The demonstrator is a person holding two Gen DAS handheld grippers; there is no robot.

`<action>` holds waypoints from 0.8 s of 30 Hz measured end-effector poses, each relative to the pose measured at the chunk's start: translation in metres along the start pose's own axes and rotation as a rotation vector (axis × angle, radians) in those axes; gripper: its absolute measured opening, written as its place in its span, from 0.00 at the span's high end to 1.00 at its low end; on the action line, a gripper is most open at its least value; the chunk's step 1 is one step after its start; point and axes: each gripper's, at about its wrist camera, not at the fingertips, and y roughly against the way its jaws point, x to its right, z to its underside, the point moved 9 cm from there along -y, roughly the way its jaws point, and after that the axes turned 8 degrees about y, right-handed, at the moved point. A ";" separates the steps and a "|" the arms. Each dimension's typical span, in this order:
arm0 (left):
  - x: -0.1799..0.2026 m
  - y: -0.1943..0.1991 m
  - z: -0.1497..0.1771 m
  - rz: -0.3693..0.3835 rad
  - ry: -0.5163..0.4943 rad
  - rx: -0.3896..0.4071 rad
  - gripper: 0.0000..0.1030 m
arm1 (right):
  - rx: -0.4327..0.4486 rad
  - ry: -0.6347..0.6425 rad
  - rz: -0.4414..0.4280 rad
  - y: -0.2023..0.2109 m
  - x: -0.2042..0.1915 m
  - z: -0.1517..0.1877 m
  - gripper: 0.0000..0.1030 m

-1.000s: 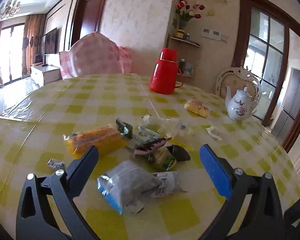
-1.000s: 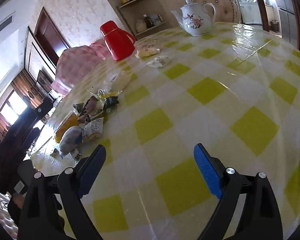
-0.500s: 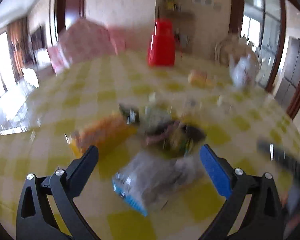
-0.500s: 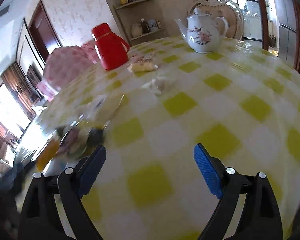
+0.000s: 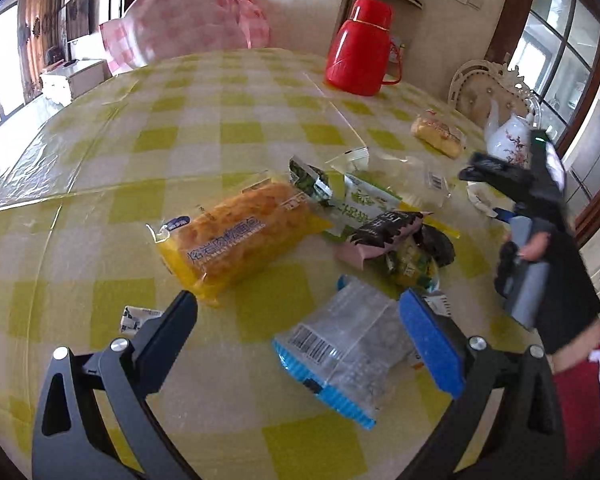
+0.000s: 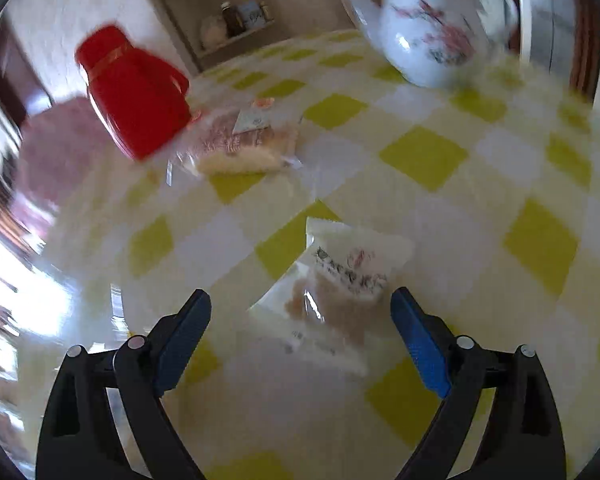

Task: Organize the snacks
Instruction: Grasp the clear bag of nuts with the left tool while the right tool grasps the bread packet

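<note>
A pile of snacks lies mid-table in the left wrist view: a yellow cake pack (image 5: 236, 236), a clear bag with a blue edge (image 5: 340, 352), a pink-and-black wrapper (image 5: 384, 236), a green-white packet (image 5: 360, 200). My left gripper (image 5: 300, 320) is open, its jaws either side of the blue-edged bag, just above it. My right gripper (image 6: 300, 312) is open over a small white pastry packet (image 6: 340, 284). A wrapped bread (image 6: 240, 148) lies beyond it, also seen in the left wrist view (image 5: 436, 136). The right gripper's body (image 5: 532, 216) shows in the left wrist view.
A red thermos (image 5: 360, 46) (image 6: 136, 88) and a white floral teapot (image 6: 432, 36) (image 5: 508, 140) stand at the far side of the yellow-checked table (image 5: 100, 160). A small wrapper scrap (image 5: 134, 318) lies by my left finger. A pink-covered chair (image 5: 188, 28) stands behind.
The left gripper moved forward and lower over the blue-edged bag. The right gripper swept across the table to the white pastry packet, nearer the thermos and teapot.
</note>
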 end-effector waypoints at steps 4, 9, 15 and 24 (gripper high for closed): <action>0.007 0.003 0.002 0.030 -0.046 -0.018 0.02 | 0.042 0.072 0.020 0.014 0.009 0.016 0.45; 0.016 0.004 0.007 0.087 -0.069 -0.034 0.02 | 0.045 0.045 -0.052 0.038 0.035 0.048 0.99; 0.034 -0.025 0.033 -0.001 -0.257 -0.087 0.02 | 0.015 0.064 -0.152 0.071 0.040 0.088 0.98; 0.032 -0.042 0.025 0.056 -0.215 -0.068 0.48 | 0.068 -0.142 -0.160 0.074 0.087 0.077 0.31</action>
